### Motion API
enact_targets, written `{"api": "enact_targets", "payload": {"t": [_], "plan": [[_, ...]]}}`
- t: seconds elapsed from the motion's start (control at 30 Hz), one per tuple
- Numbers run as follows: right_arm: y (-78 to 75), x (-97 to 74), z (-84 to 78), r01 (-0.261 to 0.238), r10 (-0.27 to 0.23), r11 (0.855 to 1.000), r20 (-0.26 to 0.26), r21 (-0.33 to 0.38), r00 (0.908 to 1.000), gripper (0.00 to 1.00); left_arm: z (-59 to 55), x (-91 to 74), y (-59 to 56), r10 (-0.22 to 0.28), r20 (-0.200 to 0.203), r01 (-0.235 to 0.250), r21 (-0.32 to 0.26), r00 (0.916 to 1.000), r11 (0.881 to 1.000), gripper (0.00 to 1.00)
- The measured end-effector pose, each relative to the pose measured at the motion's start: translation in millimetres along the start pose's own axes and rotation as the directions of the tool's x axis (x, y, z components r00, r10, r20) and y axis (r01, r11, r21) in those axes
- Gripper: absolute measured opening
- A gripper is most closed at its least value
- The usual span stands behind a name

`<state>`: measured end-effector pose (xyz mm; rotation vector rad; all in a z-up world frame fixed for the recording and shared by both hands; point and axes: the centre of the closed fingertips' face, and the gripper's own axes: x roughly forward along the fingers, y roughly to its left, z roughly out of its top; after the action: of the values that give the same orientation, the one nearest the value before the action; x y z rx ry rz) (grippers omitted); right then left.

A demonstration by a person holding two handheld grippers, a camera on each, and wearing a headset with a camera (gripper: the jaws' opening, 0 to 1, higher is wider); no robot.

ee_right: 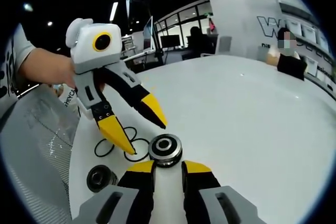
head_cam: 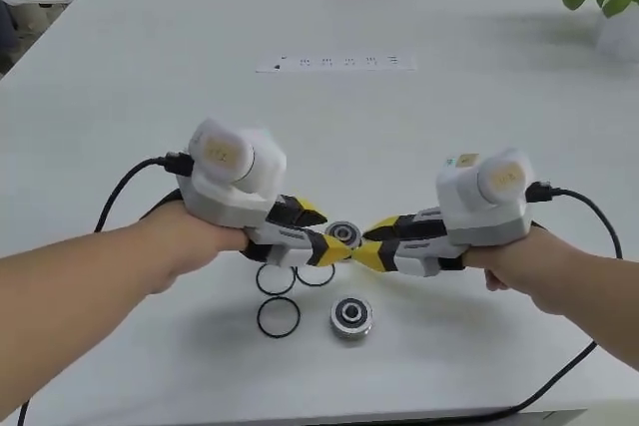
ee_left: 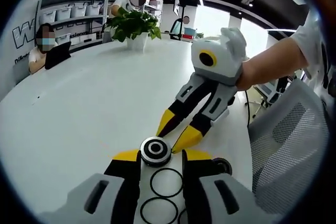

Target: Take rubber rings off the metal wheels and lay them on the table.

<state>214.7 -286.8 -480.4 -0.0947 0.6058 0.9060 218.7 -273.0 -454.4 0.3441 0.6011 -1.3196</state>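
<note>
— Left gripper (head_cam: 321, 233), seen from over the person's shoulder: jaws spread, tips either side of the metal wheel (head_cam: 342, 233), which is held off the table (head_cam: 200, 67).
— And the right gripper (head_cam: 371, 243)?
— It faces the left one head-on, tips against that same wheel. Below them three rubber rings (head_cam: 259, 318) lie loose on the table, and a second wheel (head_cam: 350, 314) sits just beside the nearest ring.
— What does the left gripper's own camera give?
— Its yellow tips stand wider apart than the metal wheel (ee_left: 156, 151), which sits between them. The right gripper (ee_left: 170, 136) points in from across, jaws nearly together, both tips at the wheel's far rim. Two rubber rings (ee_left: 151, 182) show under the jaws, with the second wheel (ee_left: 220, 166) off to the right.
— And the right gripper's camera?
— There the jaws are drawn in on the metal wheel (ee_right: 165, 150), one tip at each side, pinching it. The left gripper (ee_right: 145, 137) faces it wide open, its lower tip close to the wheel. Whether they touch, I can't tell. The second wheel (ee_right: 100, 178) lies on the table, rings just beyond it.
</note>
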Motion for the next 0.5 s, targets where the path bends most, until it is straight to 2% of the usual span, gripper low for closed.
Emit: {"api": "enact_targets", "payload": {"t": [0.5], "plan": [[0.1, 0.0, -0.6, 0.002, -0.002, 1.0, 0.005, -0.008, 1.0, 0.13, 0.2, 8.3, 0.3, -0.001, -0.014, 0.001, 0.041, 0.9999, 0.999, 0.17]]}}
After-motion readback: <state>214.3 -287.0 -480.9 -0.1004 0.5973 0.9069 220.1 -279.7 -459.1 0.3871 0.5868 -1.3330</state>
